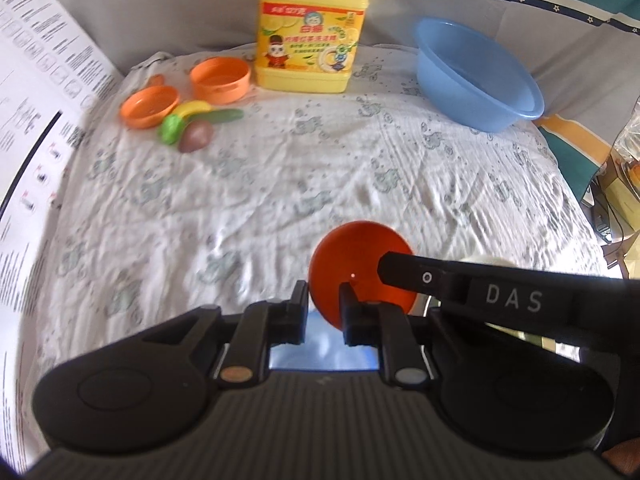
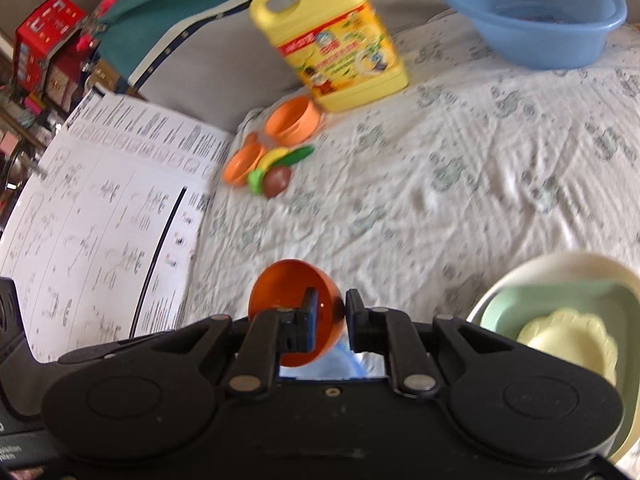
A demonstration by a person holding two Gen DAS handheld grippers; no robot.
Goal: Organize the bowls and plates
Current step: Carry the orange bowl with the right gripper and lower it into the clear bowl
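Wrinkled printed cloth covers the bed [image 1: 280, 184]. From your left wrist, your left gripper [image 1: 324, 304] pinches the orange bowl [image 1: 360, 256] by its rim, clear of the cloth.

From your right wrist, your right gripper [image 2: 332, 316] clamps another orange bowl's [image 2: 288, 284] rim, probably for nesting beside the cream bowl [image 2: 560, 268].

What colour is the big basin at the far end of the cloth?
Light blue. The basin shows best in the right wrist view.

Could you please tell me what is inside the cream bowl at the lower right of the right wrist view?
The cream bowl holds a pale green dish with a pale yellow scalloped plate on top. Anything beneath them is covered.
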